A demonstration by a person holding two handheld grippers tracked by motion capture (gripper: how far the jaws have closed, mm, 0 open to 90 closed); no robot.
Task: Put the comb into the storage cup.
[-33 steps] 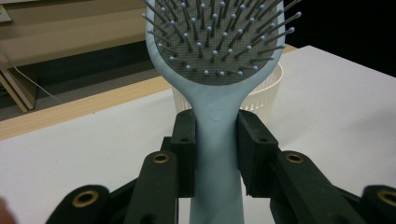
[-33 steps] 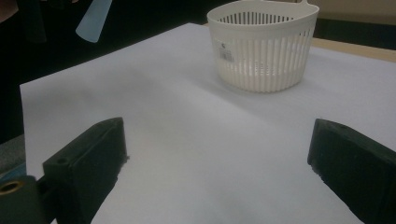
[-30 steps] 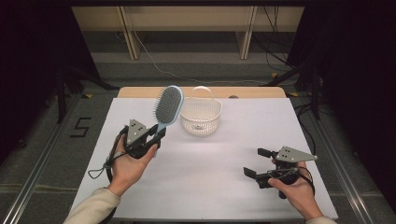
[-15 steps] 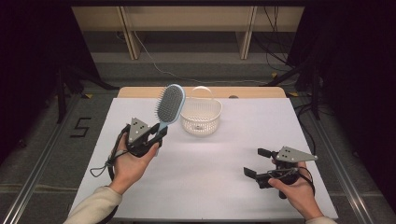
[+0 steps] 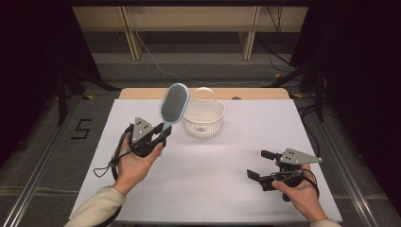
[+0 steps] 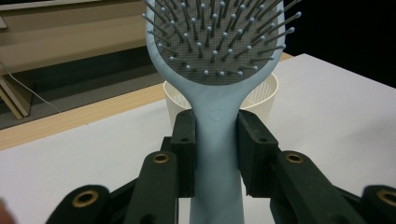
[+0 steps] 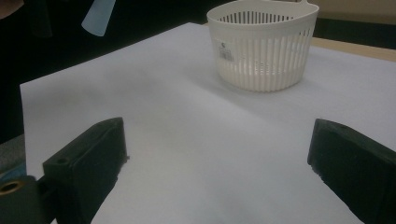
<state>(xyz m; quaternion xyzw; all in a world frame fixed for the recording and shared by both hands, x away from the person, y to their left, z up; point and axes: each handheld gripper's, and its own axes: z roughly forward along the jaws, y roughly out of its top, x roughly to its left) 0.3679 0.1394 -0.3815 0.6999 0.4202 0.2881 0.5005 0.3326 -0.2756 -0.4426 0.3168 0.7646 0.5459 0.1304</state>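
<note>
a white sheet (image 5: 222,156) is spread over the surface, whose wooden far edge (image 5: 255,93) is left uncovered. a grey floor is seen around it, marked with a black "5" (image 5: 81,128) at the left. pale wooden legs (image 5: 130,30) and trailing cables (image 5: 161,66) are seen beyond.

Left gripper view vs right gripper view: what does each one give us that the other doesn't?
Left gripper view alone: the pale blue plastic hairbrush's bristles, and its handle clamped between the left gripper's black jaws. Right gripper view alone: the right gripper open over bare white table, and a sticker on the basket wall. Both: the white slotted plastic basket, standing on the table.
</note>
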